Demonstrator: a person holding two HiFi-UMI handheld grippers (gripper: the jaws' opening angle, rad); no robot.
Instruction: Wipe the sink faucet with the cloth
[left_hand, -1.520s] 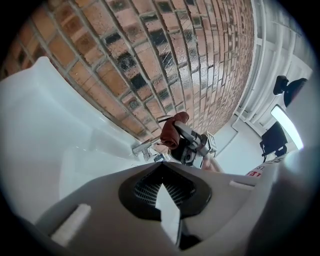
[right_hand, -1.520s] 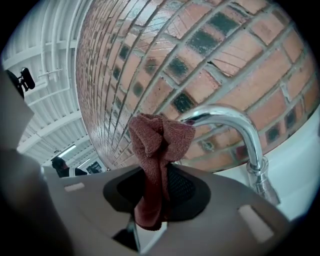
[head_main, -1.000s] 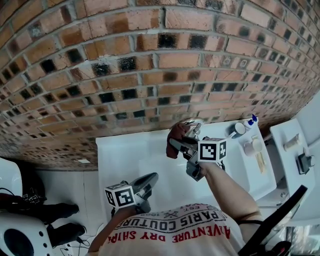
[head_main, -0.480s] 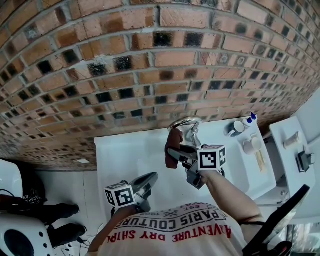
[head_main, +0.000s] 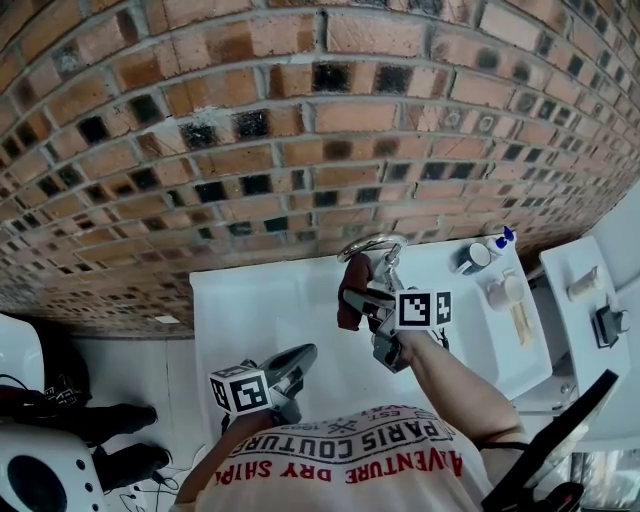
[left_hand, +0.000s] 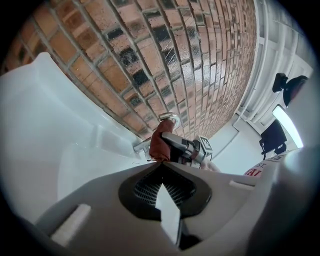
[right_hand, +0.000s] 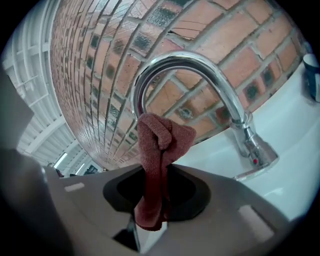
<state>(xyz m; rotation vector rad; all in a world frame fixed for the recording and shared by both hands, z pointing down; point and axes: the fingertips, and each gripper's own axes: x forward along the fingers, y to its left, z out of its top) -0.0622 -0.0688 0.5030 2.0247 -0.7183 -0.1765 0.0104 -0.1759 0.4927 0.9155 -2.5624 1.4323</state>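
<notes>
A curved chrome faucet (head_main: 372, 245) rises at the back rim of the white sink (head_main: 250, 310), against the brick wall. My right gripper (head_main: 362, 293) is shut on a dark red cloth (head_main: 350, 285). It holds the bunched cloth just below and left of the spout's arch. In the right gripper view the cloth (right_hand: 160, 145) stands up from the jaws, its top touching the spout's end (right_hand: 142, 107), and the lever handle (right_hand: 255, 152) sits to the right. My left gripper (head_main: 298, 358) hangs low over the sink's front, shut with nothing in it. From the left gripper view the cloth (left_hand: 158, 145) shows far off.
On the ledge right of the faucet stand a cup (head_main: 474, 259), a blue-capped bottle (head_main: 502, 241) and small toiletries (head_main: 505, 291). A white shelf (head_main: 585, 290) lies further right. The brick wall (head_main: 300, 120) is close behind the faucet. Dark shoes (head_main: 110, 430) rest on the floor at left.
My right gripper has shifted slightly with the cloth at the spout, first lower, then a little right and up. The left gripper has stayed still.
</notes>
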